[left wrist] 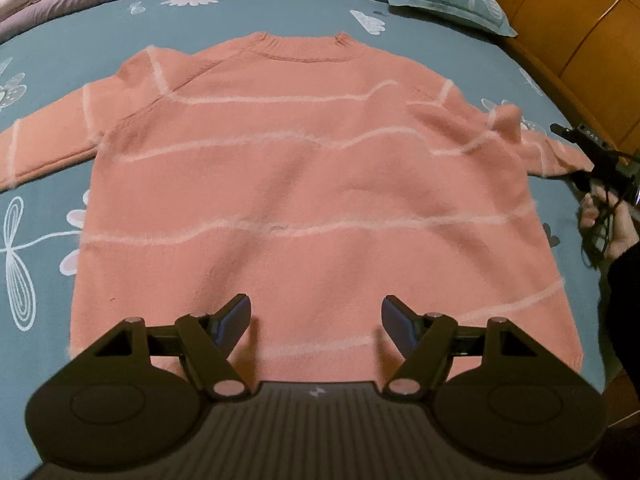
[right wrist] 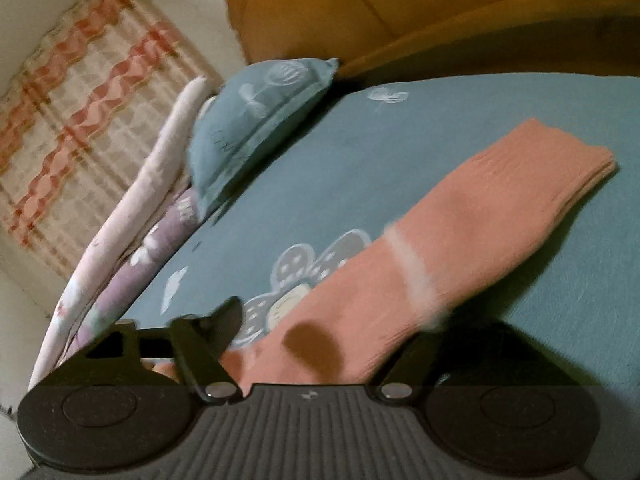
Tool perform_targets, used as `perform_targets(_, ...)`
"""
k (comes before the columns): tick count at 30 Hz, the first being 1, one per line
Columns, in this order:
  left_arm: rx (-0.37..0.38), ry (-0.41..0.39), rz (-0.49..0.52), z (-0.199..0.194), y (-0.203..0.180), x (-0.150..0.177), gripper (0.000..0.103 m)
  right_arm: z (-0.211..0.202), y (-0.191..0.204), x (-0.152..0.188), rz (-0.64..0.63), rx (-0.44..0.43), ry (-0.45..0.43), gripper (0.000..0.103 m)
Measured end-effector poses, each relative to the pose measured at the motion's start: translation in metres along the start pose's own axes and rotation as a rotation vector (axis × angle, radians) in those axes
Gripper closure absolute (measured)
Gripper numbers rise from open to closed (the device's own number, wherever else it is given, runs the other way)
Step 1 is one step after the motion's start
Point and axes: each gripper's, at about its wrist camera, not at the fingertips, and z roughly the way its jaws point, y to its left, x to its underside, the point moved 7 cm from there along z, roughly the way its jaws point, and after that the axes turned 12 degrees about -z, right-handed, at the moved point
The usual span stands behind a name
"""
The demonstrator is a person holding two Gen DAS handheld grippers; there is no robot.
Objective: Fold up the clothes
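Pink striped sweater flat on the teal floral bedsheet, collar far from the left gripper, which hovers wide open and empty over the hem. Right gripper around the sleeve near its cuff; grip unclear. Best pinched firmly, lifted slightly, laid straight across the sweater's chest.
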Motion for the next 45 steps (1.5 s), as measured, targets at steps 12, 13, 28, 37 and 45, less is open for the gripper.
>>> perform_targets(12,0.01,-0.015,0.01,-0.005,0.003,0.0,0.031,-0.031,-0.023,-0.045,0.033,0.06,-0.049,0.095)
perform_targets(13,0.013,-0.015,0.014,-0.004,0.001,0.0,0.031,-0.037,-0.026,-0.052,0.029,0.075,-0.073,0.095)
perform_targets(28,0.025,-0.022,0.015,-0.005,0.004,0.0,0.031,-0.074,-0.037,0.024,0.201,0.039,0.075,0.053)
perform_targets(37,0.012,-0.053,0.039,-0.006,0.008,-0.014,0.031,-0.077,0.142,0.113,-0.298,-0.28,0.415,0.047)
perform_targets(45,0.029,-0.063,0.004,-0.017,0.032,0.0,0.03,-0.076,0.139,0.146,-0.103,-0.381,0.545,0.045)
